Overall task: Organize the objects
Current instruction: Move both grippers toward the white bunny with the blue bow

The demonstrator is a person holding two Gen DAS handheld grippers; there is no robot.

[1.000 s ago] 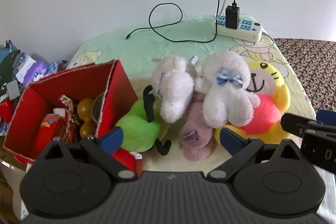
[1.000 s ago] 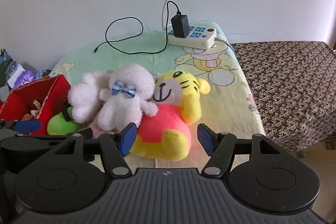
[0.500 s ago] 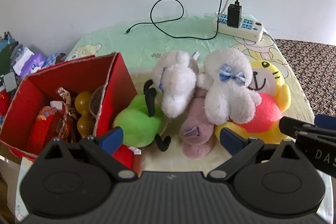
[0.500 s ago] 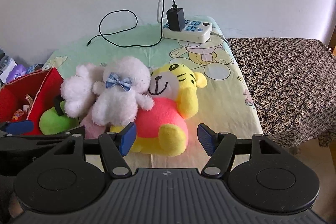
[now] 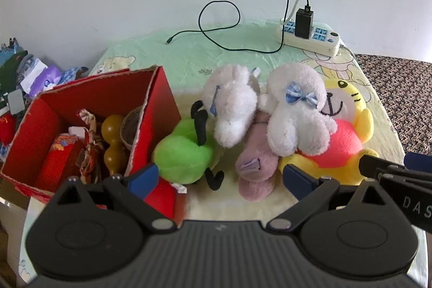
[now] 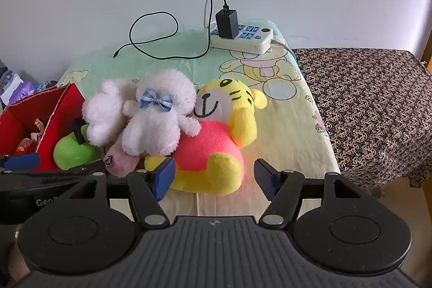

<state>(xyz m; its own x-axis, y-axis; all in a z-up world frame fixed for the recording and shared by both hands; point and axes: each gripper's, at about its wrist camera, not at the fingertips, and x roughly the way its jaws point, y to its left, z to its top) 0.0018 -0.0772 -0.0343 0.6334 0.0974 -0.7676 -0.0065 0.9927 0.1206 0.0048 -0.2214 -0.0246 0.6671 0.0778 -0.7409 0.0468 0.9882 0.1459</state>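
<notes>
A pile of plush toys lies on the cartoon cloth: a yellow tiger in a pink shirt (image 6: pixel 216 150) (image 5: pixel 343 142), a white plush with a blue bow (image 6: pixel 159 115) (image 5: pixel 294 109), a second white plush (image 5: pixel 232 104), a pink plush (image 5: pixel 256 166) and a green plush (image 5: pixel 183 158). A red box (image 5: pixel 159 96) with trinkets stands to their left. My left gripper (image 5: pixel 220 180) is open, just short of the green and pink plush. My right gripper (image 6: pixel 214 174) is open, its pads on either side of the tiger's near foot, not touching.
A white power strip (image 6: pixel 243 38) with a black charger and a looped black cable (image 6: pixel 154 31) lies at the back by the wall. A brown patterned cloth (image 6: pixel 364 104) covers the surface to the right. Clutter (image 5: pixel 27 72) sits left of the box.
Both grippers have backed off a little and risen, so the toys sit lower and farther in view. Both stay open. No toy has moved.
</notes>
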